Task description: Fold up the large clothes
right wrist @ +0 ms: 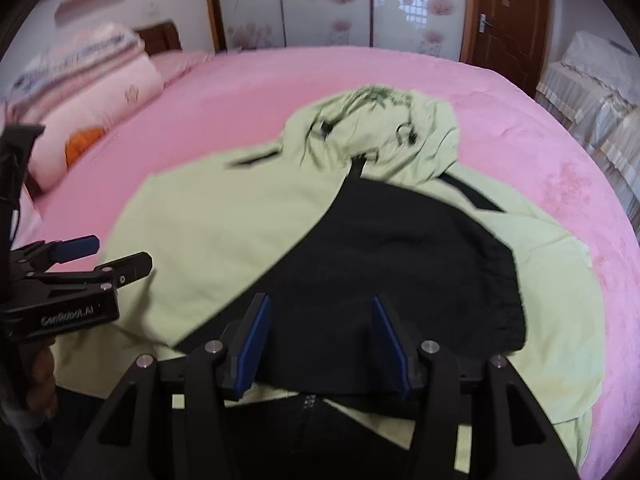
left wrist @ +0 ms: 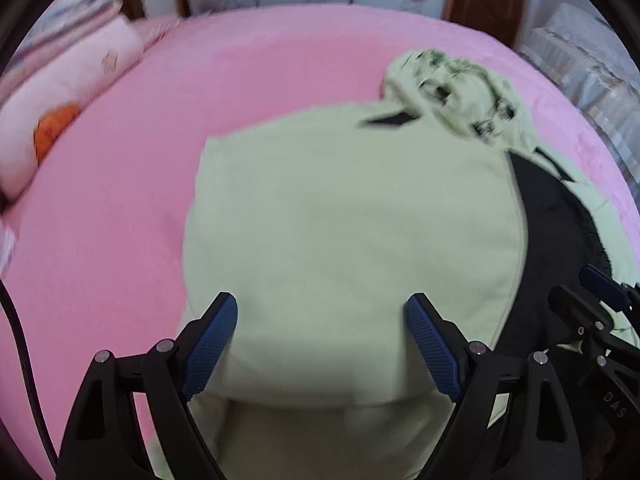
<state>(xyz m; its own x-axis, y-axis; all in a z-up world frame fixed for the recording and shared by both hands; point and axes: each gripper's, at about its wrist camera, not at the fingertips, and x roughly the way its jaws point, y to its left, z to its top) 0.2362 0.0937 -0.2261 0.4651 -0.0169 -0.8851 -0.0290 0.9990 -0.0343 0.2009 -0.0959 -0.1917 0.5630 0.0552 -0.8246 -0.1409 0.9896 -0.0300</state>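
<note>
Now both tongs (left wrist: 322, 320) (right wrist: 318, 316) gape above the green jacket (left wrist: 340, 220).

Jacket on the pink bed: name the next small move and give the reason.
Probably bring the right claw to the jacket's unfolded right side and fold it over the black lining. One green panel already lies folded across, the lining is still exposed, and both claws are open with nothing held.

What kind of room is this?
Most likely a bedroom: a wide bed with a pink cover, stacked bedding at its head, and flower-patterned sliding wardrobe doors behind.
</note>
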